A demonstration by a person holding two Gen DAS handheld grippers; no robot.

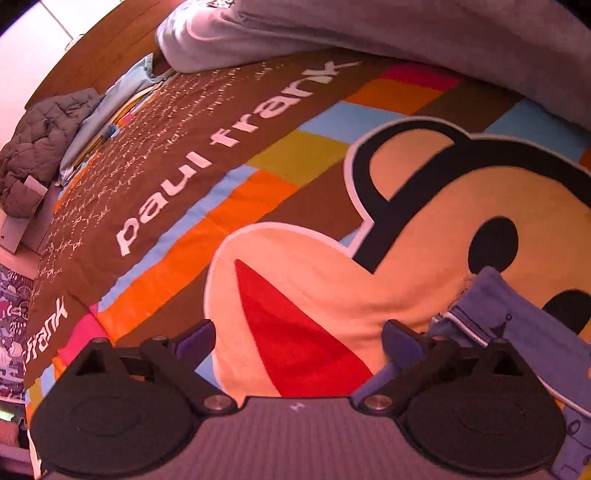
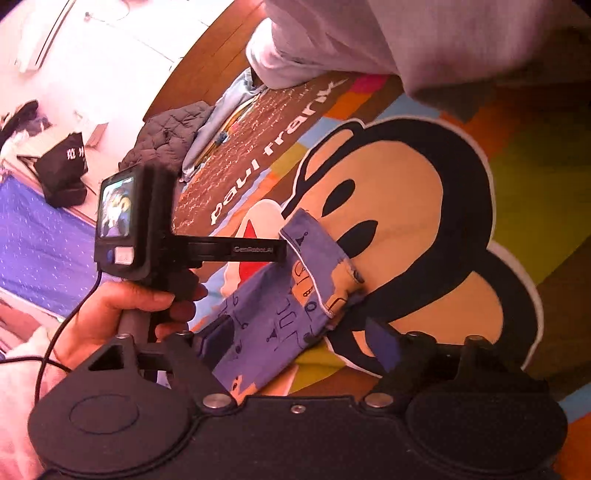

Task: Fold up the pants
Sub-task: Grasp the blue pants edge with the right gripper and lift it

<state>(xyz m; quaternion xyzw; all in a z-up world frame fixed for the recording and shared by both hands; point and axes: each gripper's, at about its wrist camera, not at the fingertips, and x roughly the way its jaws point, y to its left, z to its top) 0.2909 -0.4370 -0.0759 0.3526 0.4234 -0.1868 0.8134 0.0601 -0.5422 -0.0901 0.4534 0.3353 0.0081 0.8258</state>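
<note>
Small blue patterned pants (image 2: 280, 314) lie folded on the cartoon-monkey bedspread (image 2: 399, 206). In the right wrist view they sit between and just ahead of my right gripper (image 2: 299, 343), whose jaws are wide open and empty. The left gripper unit (image 2: 177, 240), held in a hand, hovers just left of the pants' upper corner. In the left wrist view my left gripper (image 1: 299, 338) is open and empty over the monkey's red mouth, with the pants (image 1: 517, 332) just right of its right finger (image 1: 400, 341).
A grey blanket (image 1: 369, 29) is heaped along the far side of the bed. A grey quilted jacket (image 1: 33, 155) and light blue cloth (image 1: 110, 110) lie at the bed's far left. A black bag (image 2: 64, 162) stands on the floor beyond.
</note>
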